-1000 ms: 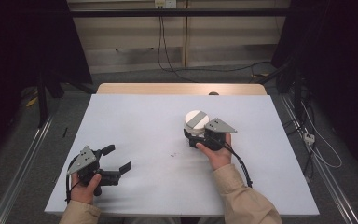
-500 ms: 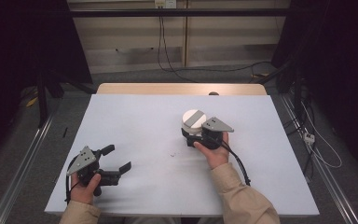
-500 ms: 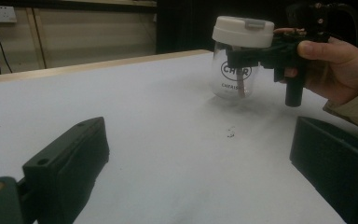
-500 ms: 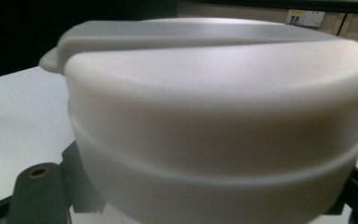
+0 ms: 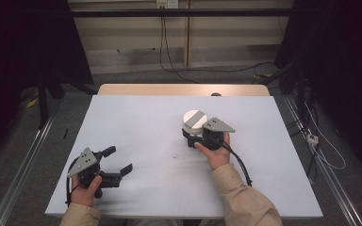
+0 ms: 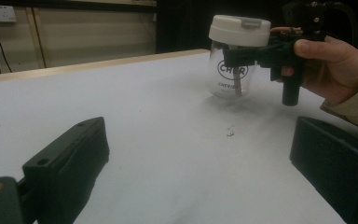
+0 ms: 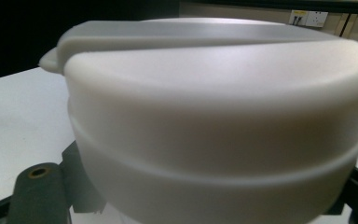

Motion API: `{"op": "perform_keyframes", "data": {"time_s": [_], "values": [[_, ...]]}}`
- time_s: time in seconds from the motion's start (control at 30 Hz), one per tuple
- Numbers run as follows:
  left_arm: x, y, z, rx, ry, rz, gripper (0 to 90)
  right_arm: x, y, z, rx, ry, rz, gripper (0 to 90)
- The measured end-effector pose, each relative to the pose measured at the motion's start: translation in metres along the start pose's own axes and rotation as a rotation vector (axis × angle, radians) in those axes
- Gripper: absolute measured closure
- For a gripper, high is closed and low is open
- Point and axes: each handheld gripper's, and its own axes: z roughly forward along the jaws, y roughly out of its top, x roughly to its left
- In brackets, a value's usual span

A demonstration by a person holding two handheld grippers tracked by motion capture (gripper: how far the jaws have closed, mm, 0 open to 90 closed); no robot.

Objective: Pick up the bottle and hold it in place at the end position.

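Two grippers: we hold one in each hand, both over the white tabletop (image 5: 136, 117).
Right gripper (image 5: 194, 137): jaws clamped on the jar (image 5: 194, 123), just under its lid.
Jar: clear glass with dark print, standing upright or barely lifted, we cannot tell which; a small dark item shows inside low down in the left gripper view (image 6: 233, 70).
Jar place: right of the tabletop's centre, a bit toward the far edge, well clear of every edge.
Lid (image 7: 214, 60): white, on top and seated, flat tab across it; looks closed to us.
Left gripper (image 5: 118, 162): jaws apart, nothing between them, low near the near-left corner, pointing across toward the jar.
Right hand (image 5: 214, 153): wrapped on the gripper handle, sleeve trailing to the near edge.
Crumbs (image 5: 174, 156): few dark specks between the two grippers, untouched.
Done: we judge the jar is secured by the right gripper.
Left: lid not yet touched; left gripper well apart from the jar, so we judge opening or moving the jar is all ahead.
Progress: early, grasp stage only.
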Motion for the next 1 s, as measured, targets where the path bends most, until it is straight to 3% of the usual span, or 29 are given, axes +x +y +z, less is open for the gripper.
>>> {"op": "perform_keyframes", "data": {"time_s": [1.0], "values": [[0.0,-0.001,0.0,0.003,0.008,-0.003,4.0,0.0,0.002,0.018,0.001,0.004,0.004,18.4]]}}
